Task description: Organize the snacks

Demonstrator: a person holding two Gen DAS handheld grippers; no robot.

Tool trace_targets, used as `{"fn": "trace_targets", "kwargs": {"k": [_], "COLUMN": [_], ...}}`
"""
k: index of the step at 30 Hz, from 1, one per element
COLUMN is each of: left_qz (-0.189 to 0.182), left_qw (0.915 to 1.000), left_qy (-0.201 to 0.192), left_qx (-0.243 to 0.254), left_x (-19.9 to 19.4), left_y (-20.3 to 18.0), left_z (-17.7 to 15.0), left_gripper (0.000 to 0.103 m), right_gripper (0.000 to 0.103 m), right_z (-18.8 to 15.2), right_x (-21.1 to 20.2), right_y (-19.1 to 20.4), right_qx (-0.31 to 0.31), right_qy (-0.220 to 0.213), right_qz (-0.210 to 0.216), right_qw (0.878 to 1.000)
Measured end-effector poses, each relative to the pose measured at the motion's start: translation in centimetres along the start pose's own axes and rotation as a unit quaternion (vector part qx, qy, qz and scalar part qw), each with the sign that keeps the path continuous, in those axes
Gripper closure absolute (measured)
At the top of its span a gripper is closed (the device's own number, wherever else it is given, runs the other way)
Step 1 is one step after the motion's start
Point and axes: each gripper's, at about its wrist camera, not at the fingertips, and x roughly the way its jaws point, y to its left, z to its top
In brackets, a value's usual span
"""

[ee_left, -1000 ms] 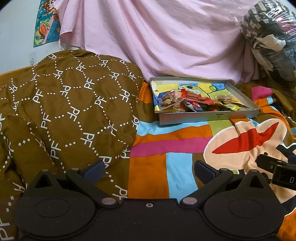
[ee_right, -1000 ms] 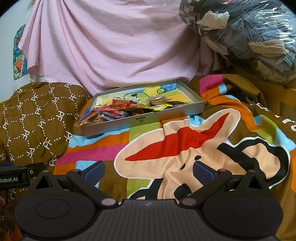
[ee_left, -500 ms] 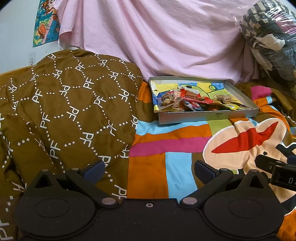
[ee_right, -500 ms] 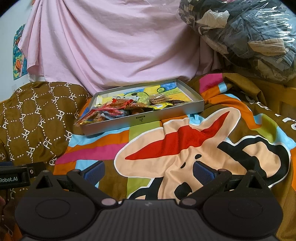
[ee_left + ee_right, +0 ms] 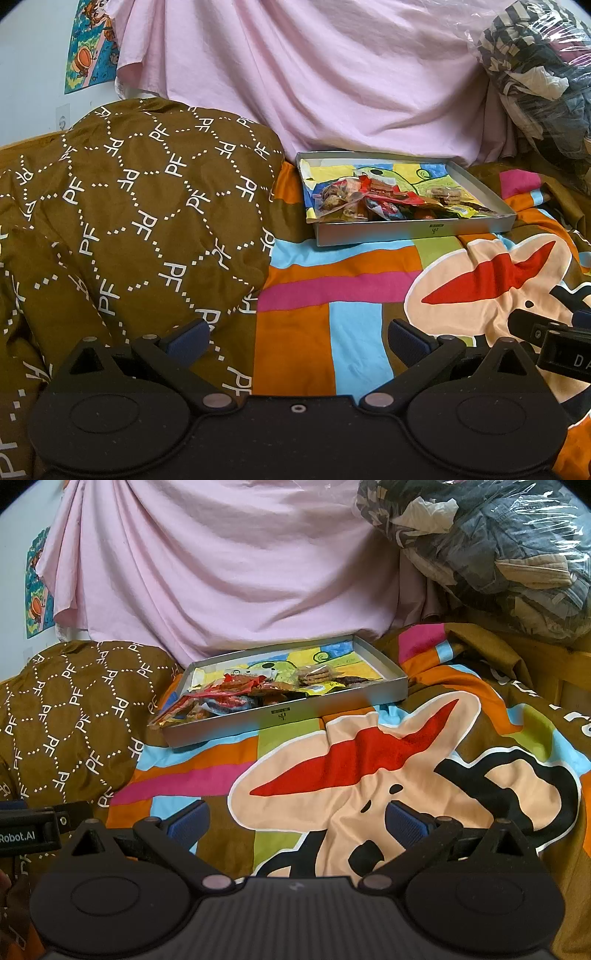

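Observation:
A shallow grey box (image 5: 413,232) (image 5: 284,718) lies on a bed, with a colourful cartoon lining. Several snack packets (image 5: 373,201) (image 5: 236,698) are heaped in its near half, among them a clear pack of round biscuits (image 5: 443,194) (image 5: 314,674). Some packets hang over the box's left corner in the right wrist view. My left gripper (image 5: 297,338) is open and holds nothing, well short of the box. My right gripper (image 5: 295,819) is open too, empty, over the bedspread.
A bright patchwork bedspread (image 5: 332,291) (image 5: 369,775) covers the bed. A brown quilt with white PF marks (image 5: 140,214) (image 5: 74,709) is bunched at the left. Pink cloth (image 5: 314,74) hangs behind. A plastic-wrapped bundle of clothes (image 5: 498,554) sits at the right.
Both views have shifted only slightly; the box sits a touch nearer and lower. Both grippers stay open.

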Motion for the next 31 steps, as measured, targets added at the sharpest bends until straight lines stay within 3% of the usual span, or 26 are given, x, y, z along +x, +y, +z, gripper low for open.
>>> {"fn": "trace_targets", "kwargs": {"k": [31], "left_qz": [0.006], "left_qw": [0.9998], "left_qy": [0.018], "left_qx": [-0.004], "left_x": [0.00], "left_y": [0.09], "left_z": [0.29], "left_gripper": [0.001], "right_gripper": [0.000], "right_z": [-0.28], "right_x": [0.26], "right_y": [0.09], "right_qx": [0.002], "right_qy": [0.008], "right_qz": [0.000], "right_qw": [1.000]}}
